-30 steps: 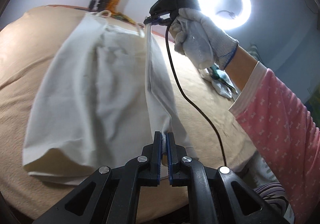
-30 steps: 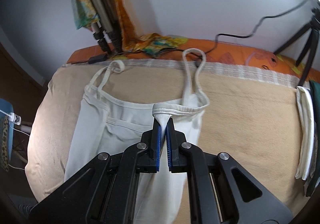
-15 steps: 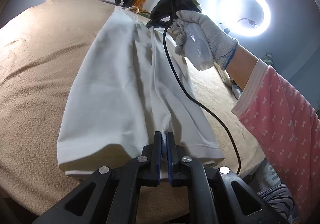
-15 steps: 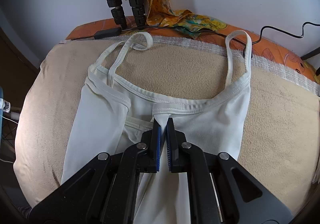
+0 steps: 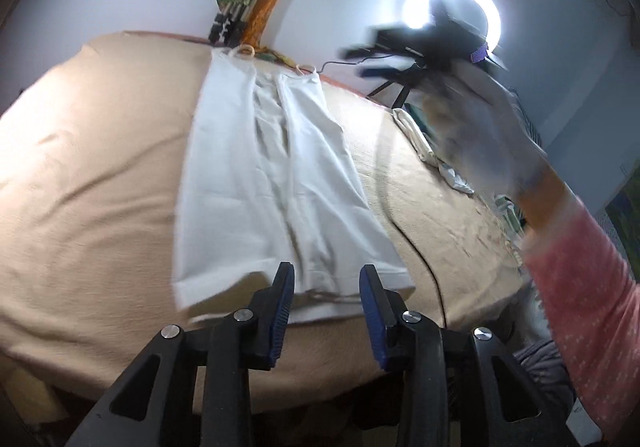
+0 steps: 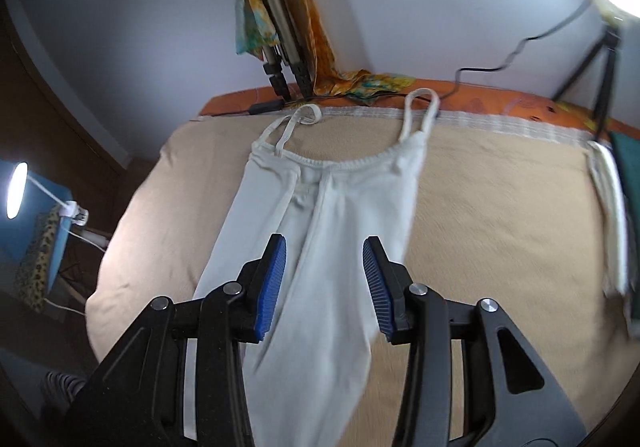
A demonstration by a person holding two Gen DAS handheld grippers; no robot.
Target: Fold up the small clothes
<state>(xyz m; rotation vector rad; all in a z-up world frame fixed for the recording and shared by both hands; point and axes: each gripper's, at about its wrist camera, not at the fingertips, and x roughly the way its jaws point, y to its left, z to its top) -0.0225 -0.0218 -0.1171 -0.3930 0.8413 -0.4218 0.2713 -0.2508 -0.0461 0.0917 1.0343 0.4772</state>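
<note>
Landmark: the white camisole, lying flat on the beige bed, both sides folded inward so it forms a long narrow strip.

1. Left tongs: spread, holding nothing. They sit at the near end of the strip, directly over the hem; whether the tips touch the cloth cannot be told.
2. Long axis: in the left wrist view the camisole runs straight away from the left tongs, hem nearest, straps farthest, by the tripod legs.
3. Right tongs: spread, holding nothing. In the right wrist view they hover above the strip's mid-length, aimed along the same axis toward the neckline and the two straps. In the left wrist view this tool is a blur, raised well above the bed to the right of the garment.
4. Judgement: the next fold is probably crosswise, end over end. The left tongs are nearer the hem; the right tongs are nearer the strap end. Each should grip its own end, square to the long axis.
5. Beyond the camisole's right edge: a black cable on the bed, then other white garments at the bed edge.
</note>
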